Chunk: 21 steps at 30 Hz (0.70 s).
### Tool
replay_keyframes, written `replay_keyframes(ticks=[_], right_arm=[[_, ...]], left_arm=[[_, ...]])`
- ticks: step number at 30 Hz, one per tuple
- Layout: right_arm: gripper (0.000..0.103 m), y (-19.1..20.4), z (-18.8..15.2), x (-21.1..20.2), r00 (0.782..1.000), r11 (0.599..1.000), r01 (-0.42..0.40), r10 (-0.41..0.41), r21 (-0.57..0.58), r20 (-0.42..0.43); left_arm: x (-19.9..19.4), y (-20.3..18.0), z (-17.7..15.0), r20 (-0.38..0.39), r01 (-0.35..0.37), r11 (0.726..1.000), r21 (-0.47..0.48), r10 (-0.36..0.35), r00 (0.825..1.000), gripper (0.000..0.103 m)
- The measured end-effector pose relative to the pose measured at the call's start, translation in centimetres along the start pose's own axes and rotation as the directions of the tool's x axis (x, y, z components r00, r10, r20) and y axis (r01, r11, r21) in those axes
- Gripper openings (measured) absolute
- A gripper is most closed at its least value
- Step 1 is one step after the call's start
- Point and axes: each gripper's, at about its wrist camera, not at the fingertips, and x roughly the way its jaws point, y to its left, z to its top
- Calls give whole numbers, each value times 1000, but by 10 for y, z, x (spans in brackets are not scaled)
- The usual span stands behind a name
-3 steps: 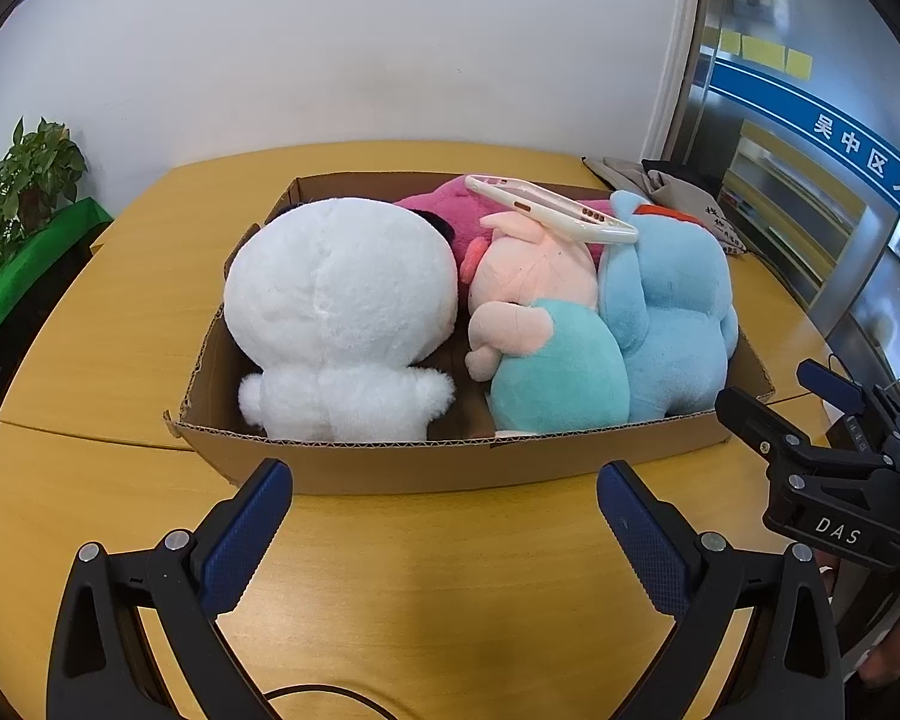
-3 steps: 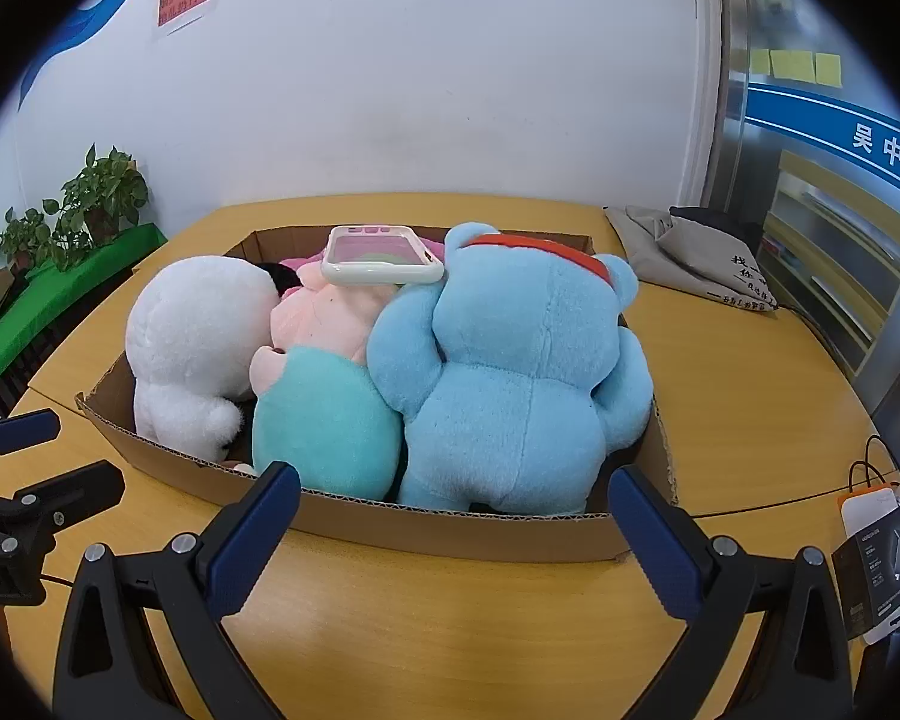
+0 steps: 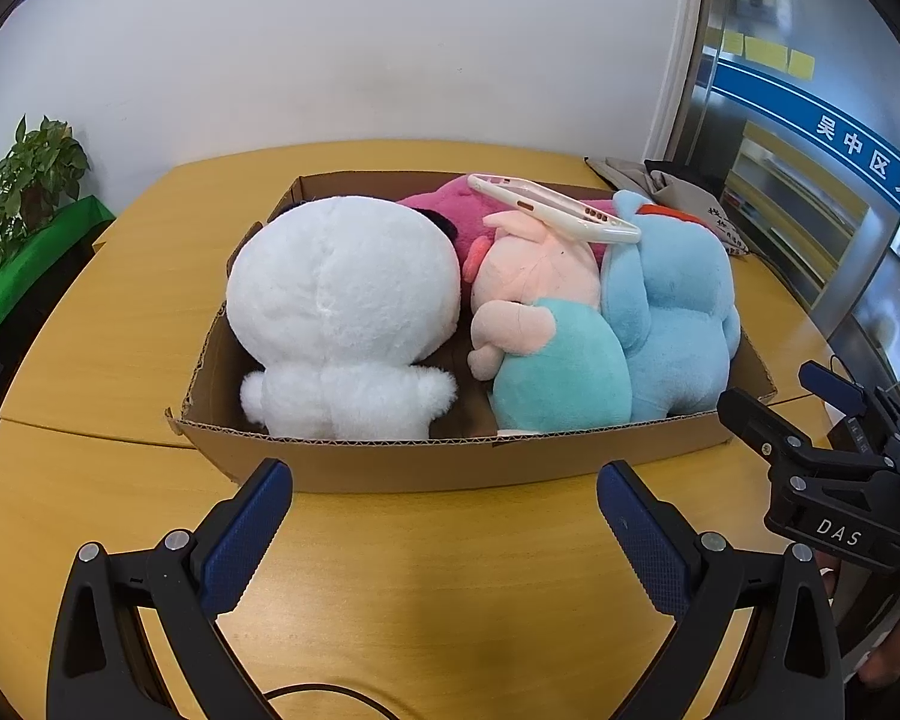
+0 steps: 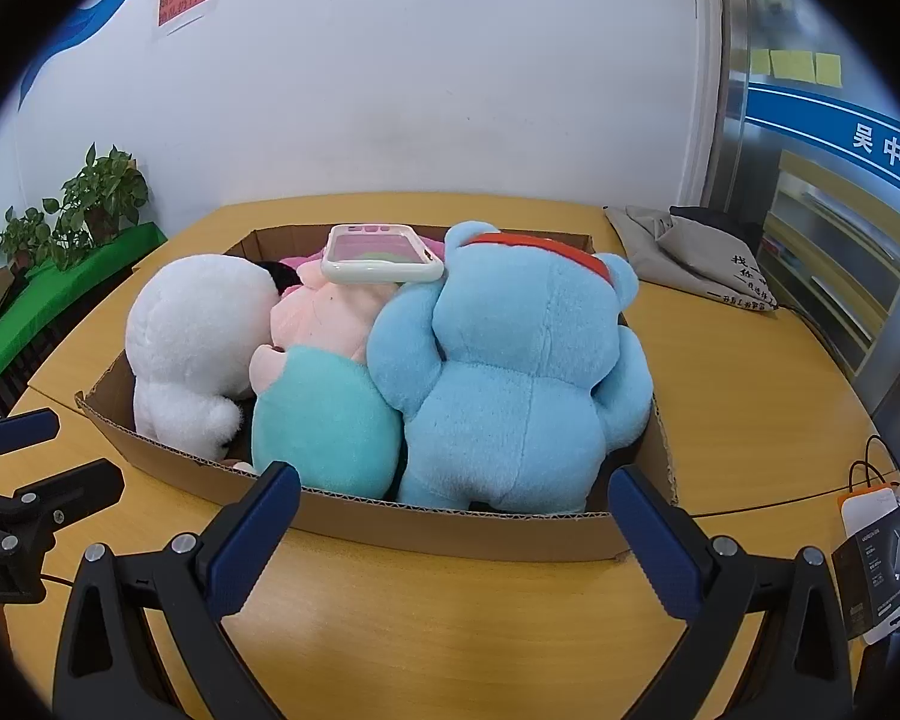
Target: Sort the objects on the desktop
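Magenta plush (image 3: 444, 213) mostly hidden behind white plush (image 3: 342, 312); "DAS" legible on right gripper (image 3: 837, 531), lower right; both grippers spread, empty.

left gripper (image 3: 444, 483): jaws spread wide, nothing between blue pads (image 3: 243, 537), held low and level | right gripper (image 4: 453, 489): jaws spread wide, empty, blue pads (image 4: 654, 543) forward, just beside left gripper, level

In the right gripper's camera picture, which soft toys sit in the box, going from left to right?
White plush toy → pink plush in a teal outfit → blue plush bear, all packed in the cardboard box. A phone case rests on top.
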Motion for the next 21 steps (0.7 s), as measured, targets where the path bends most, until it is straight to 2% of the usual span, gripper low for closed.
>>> replay_keyframes(ticks=[3, 7, 10, 13, 16, 18, 21], right_arm=[[103, -3, -1, 0, 1000, 1000, -7, 7, 4, 8], [103, -8, -4, -1, 999, 1000, -11, 11, 2, 30], [103, -27, -10, -8, 996, 1000, 1, 0, -12, 85], [103, -62, -21, -7, 997, 996, -37, 42, -76, 66], [103, -92, -51, -2, 989, 978, -149, 147, -147, -19], [103, -105, -76, 6, 981, 961, -179, 159, -212, -112], [103, -123, -111, 24, 965, 943, -177, 110, -281, -240]], left_arm=[[0, -1, 0, 3, -12, 1000, 9, 12, 1000, 103], [5, 15, -4, 1, 28, 999, 15, -28, 1000, 103], [8, 41, -17, 11, 17, 1000, 27, -17, 1000, 103], [10, 84, -37, -10, 18, 1000, 11, -18, 1000, 103], [12, 133, -63, -46, -7, 1000, 10, 8, 999, 103], [15, 167, -82, -88, -30, 999, 26, 32, 996, 103], [24, 211, -107, -164, -19, 999, 45, 26, 986, 103]])
